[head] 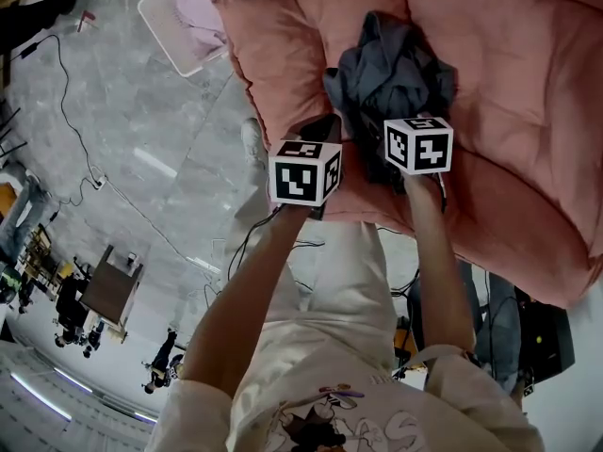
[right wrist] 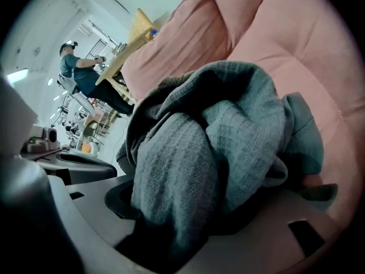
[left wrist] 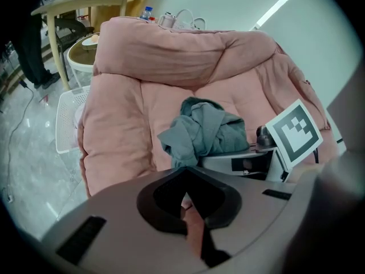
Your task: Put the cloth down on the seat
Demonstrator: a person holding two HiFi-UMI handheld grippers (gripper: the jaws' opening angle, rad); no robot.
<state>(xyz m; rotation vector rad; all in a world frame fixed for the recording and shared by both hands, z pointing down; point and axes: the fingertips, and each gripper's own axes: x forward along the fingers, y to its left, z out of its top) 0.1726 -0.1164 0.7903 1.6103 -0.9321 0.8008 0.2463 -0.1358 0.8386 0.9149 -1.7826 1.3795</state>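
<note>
A crumpled grey-blue cloth (head: 396, 64) lies in a heap on the pink padded seat (head: 528, 139), near its middle. My right gripper (head: 405, 121) reaches into the near side of the heap. In the right gripper view the cloth (right wrist: 217, 147) drapes over and between the jaws and hides them; they stand apart and it lies loose. My left gripper (head: 325, 125) hovers at the seat's front edge, just left of the cloth (left wrist: 205, 133), shut and holding nothing. The left gripper view shows the right gripper's marker cube (left wrist: 293, 133) beside the heap.
A white slatted basket (head: 184, 26) stands on the grey floor left of the seat. Cables (head: 75, 111) trail across the floor. Behind the seat's backrest (left wrist: 171, 50) are a wooden table (left wrist: 80, 7) and a round side table (left wrist: 85, 44). A person (right wrist: 80, 73) works far behind.
</note>
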